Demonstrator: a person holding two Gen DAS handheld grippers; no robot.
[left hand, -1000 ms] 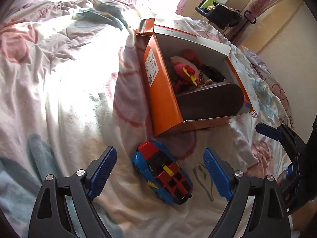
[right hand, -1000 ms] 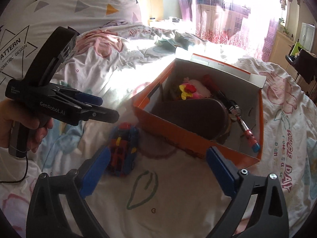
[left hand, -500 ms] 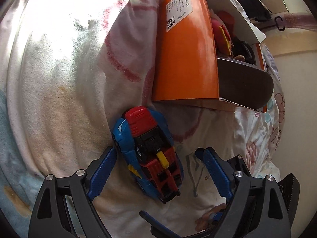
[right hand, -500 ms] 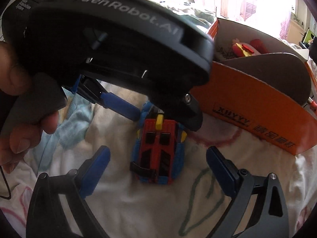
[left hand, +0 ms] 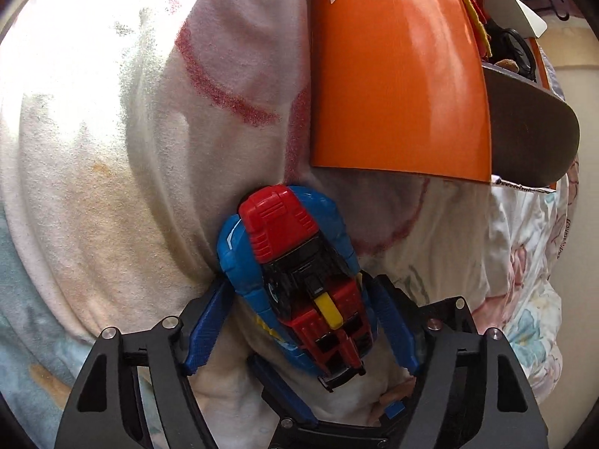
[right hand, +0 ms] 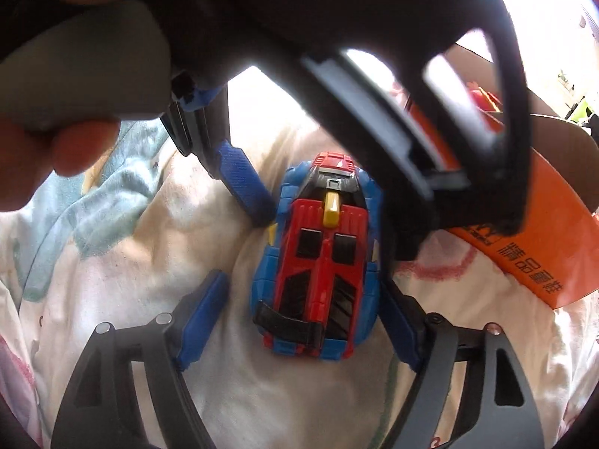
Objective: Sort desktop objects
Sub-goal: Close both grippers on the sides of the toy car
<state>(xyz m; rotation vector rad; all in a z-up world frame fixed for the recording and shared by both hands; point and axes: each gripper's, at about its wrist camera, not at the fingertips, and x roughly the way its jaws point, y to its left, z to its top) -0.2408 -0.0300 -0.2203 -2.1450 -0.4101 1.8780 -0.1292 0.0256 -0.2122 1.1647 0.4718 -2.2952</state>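
Both closing: left gripper (left hand: 299,318) clamps toy car (left hand: 299,280); right gripper (right hand: 299,318) straddles it, left pad apart. Orange box (left hand: 397,75) at 1 o'clock; right view adds hand (right hand: 56,142).

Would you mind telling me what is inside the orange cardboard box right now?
In the orange cardboard box, only a red and yellow soft toy, something black and a dark brown curved flap show; the box's wall hides the rest.
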